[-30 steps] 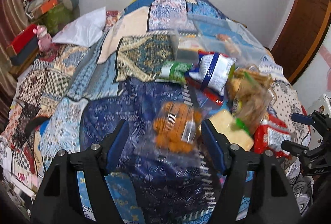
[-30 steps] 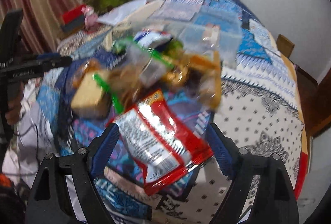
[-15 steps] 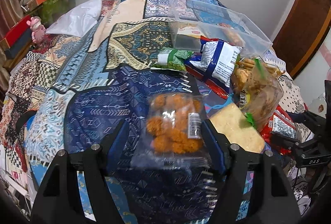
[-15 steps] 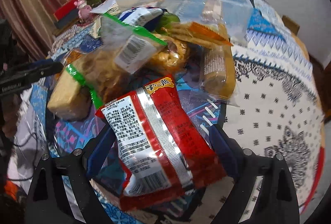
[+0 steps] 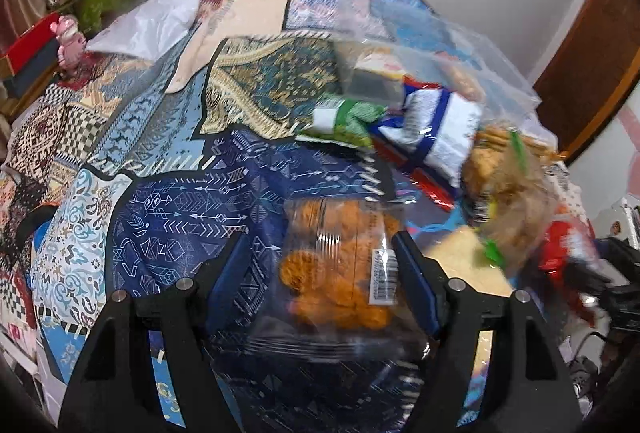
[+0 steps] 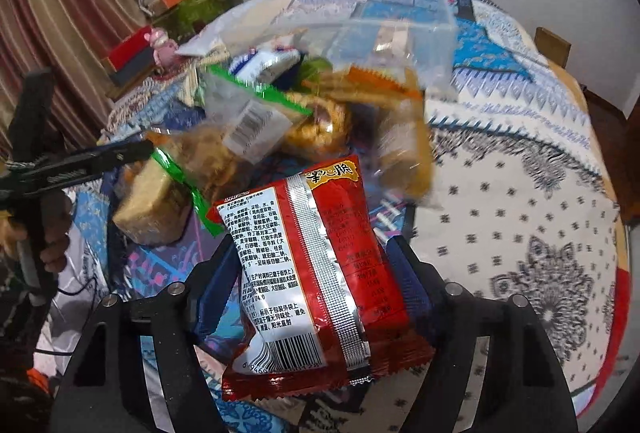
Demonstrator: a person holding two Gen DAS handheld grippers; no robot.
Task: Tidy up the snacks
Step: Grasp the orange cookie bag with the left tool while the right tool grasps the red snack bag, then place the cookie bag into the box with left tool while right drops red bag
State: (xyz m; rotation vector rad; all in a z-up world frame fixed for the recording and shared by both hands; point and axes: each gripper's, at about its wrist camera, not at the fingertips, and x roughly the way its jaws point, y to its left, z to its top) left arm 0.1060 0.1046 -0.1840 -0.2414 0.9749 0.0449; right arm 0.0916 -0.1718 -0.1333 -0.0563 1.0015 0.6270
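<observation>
A heap of snack packets lies on a patchwork bedspread. In the left wrist view a clear bag of orange fried snacks (image 5: 340,273) sits between the fingers of my left gripper (image 5: 320,265), whose jaws have narrowed around it. In the right wrist view a red foil packet (image 6: 312,265) lies between the fingers of my right gripper (image 6: 316,273), pinched at its sides. Behind it are a green-banded clear bag of brown snacks (image 6: 224,149), a pale cake block (image 6: 148,201) and a clear plastic tub (image 6: 360,21). The left gripper also shows in the right wrist view (image 6: 120,157).
A white and blue packet (image 5: 440,129) and a green packet (image 5: 344,117) lie further back. A white pillow (image 5: 152,25) rests at the bed's far left. Boxes and a pink toy (image 5: 68,41) stand beside the bed. A brown door (image 5: 592,65) is at the right.
Both grippers moved down and forward onto their packets and their jaws narrowed. The red packet now fills the right gripper's gap, and the orange snack bag reaches between the left fingers.
</observation>
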